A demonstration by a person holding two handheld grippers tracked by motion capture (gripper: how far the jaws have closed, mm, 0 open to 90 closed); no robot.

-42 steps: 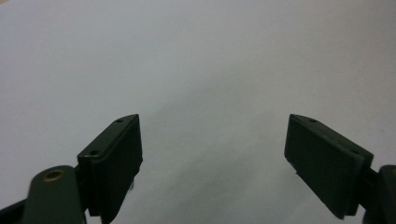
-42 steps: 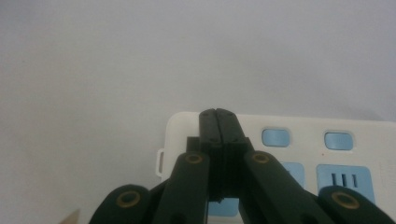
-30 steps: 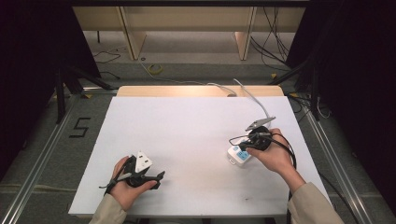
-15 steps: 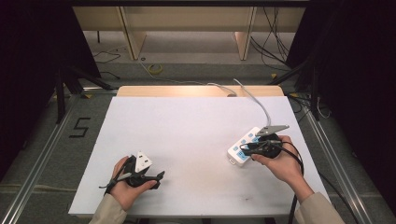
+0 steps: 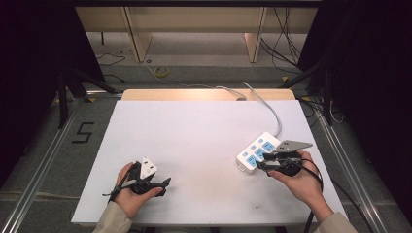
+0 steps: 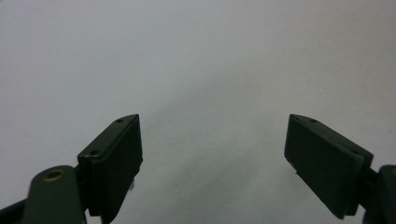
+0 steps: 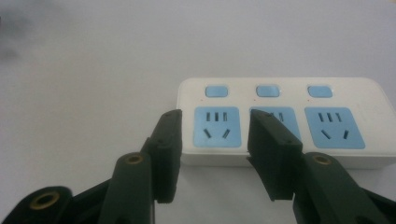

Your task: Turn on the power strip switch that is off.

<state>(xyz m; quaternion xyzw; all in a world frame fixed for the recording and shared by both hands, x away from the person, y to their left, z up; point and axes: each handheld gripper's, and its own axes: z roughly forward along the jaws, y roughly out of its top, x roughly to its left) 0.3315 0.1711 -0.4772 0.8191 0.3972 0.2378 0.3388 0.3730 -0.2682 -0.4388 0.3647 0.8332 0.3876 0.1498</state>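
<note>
A: The right gripper (image 5: 266, 165) sits at the near right of the bench (image 5: 194, 141), its jaws partly apart and holding nothing. In the right gripper view (image 7: 212, 140) they stand just in front of the near long side of the power strip (image 7: 280, 121), one on each side of its leftmost blue socket (image 7: 216, 126).

B: Do they touch the strip?

A: I cannot tell; they look very close, perhaps just short of its edge.

B: Where does the strip lie?

A: Flat on the bench, right of centre (image 5: 259, 151), slanted, with its white cord (image 5: 272, 109) running off toward the far edge. It has three blue sockets and three blue switches.

B: And the left gripper?

A: The left gripper (image 5: 163, 184) rests at the near left in the person's hand, well apart from the strip. The left gripper view (image 6: 212, 154) shows its jaws spread wide over bare white bench, released.
</note>
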